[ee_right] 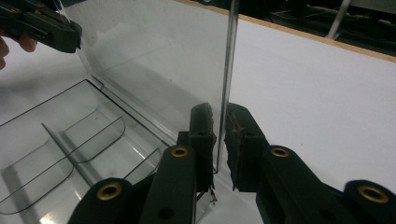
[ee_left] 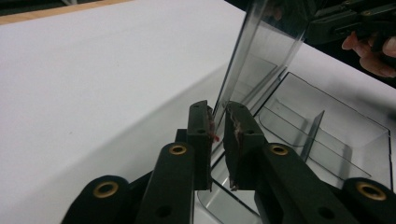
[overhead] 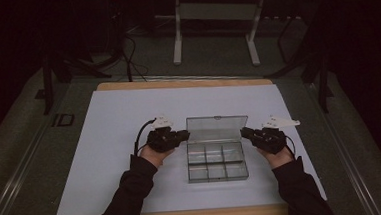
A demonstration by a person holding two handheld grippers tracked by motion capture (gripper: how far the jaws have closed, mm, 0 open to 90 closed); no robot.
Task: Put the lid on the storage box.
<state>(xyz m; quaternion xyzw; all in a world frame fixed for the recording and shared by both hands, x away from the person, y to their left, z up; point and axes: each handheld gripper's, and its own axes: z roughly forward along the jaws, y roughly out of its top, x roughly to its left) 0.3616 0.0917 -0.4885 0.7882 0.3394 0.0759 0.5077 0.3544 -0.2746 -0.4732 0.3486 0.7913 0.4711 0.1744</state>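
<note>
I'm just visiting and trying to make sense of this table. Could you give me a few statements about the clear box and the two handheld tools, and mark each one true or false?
1. The lid of the clear box stands raised. True.
2. The box compartments hold screws. False: they look empty.
3. The left gripper has its fingers around the lid's side edge. True.
4. The right gripper rests far off at the table's front edge. False: it is at the lid's other side edge, which runs between its fingers.
5. The box sits on bare wood. False: it sits on a white sheet.
</note>
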